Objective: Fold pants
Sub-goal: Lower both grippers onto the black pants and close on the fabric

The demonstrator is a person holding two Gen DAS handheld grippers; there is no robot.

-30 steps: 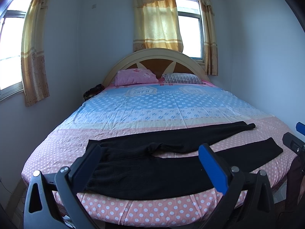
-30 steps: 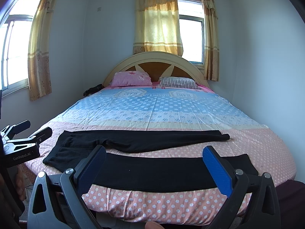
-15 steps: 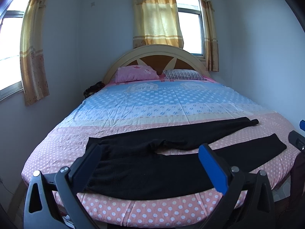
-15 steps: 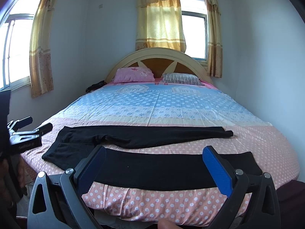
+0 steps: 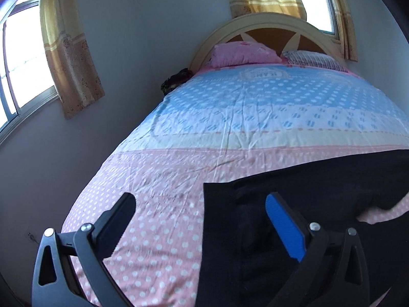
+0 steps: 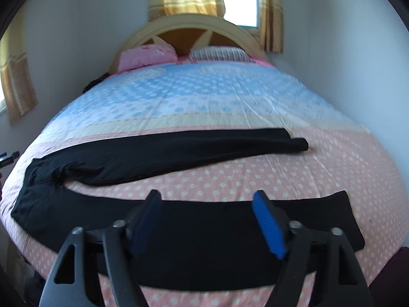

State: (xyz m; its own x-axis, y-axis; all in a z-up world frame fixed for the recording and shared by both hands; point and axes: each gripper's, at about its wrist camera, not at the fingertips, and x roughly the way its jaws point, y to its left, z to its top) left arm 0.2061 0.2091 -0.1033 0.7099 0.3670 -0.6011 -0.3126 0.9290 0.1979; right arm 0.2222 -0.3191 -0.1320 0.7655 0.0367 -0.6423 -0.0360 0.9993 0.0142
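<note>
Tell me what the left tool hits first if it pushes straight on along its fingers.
Probably the waist end of the black pants, where its edge lies on the pink dotted bedsheet. The open left tool straddles that edge; depth is unclear, so it might touch sheet first.

I see matt black cloth pants (image 6: pixel 163 153) on a creased pink-and-blue dotted cotton bedsheet (image 5: pixel 230 117). At twelve o'clock, the arched wooden headboard (image 6: pixel 194 29) looks smooth; ribbed blue rubber pads (image 6: pixel 268 227) line matt black plastic fingers.
</note>
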